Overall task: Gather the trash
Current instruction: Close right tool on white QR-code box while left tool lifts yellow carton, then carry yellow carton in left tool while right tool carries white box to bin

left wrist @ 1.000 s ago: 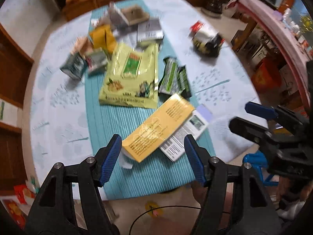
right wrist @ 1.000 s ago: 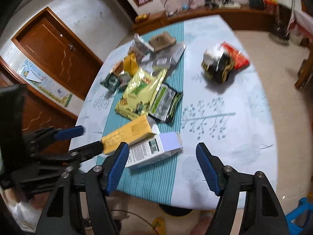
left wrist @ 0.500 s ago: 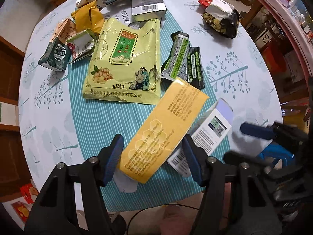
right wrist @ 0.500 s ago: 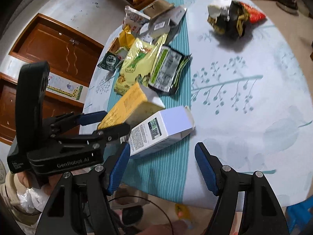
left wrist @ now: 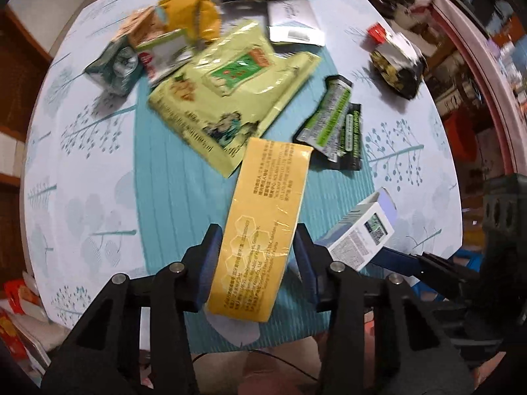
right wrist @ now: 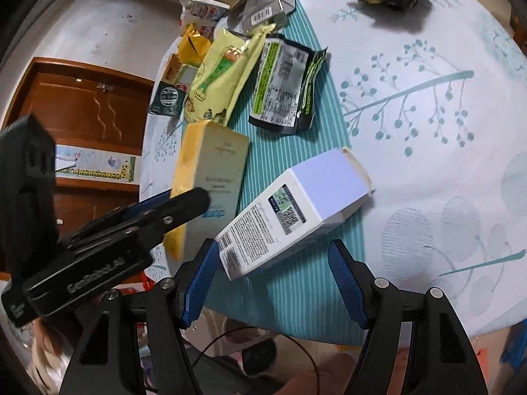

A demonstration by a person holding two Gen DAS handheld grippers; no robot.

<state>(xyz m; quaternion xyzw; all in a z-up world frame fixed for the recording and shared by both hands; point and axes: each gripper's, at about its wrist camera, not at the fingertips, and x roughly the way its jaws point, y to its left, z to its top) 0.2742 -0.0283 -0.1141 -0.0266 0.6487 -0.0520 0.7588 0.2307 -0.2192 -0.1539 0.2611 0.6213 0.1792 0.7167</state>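
Over teal-striped cloth (left wrist: 171, 197), our left gripper (left wrist: 257, 263) pinches the long yellow carton (left wrist: 263, 223) while our right gripper (right wrist: 273, 276) gapes around the white-and-lilac box (right wrist: 296, 210).

The worktop (left wrist: 82, 204) is round and covered by a pale cloth printed with teal branch and leaf motifs. A teal striped runner (left wrist: 178, 197) crosses its centre from the near edge toward the far edge. Beyond the worktop, on the left of the right wrist view, a brown wooden door (right wrist: 89, 98) with wavy carved lines is set in a white wall (right wrist: 98, 26). A black cable (right wrist: 263, 339) loops over the floor below the near edge. A low wooden cabinet (left wrist: 19, 65) stands beside the worktop.
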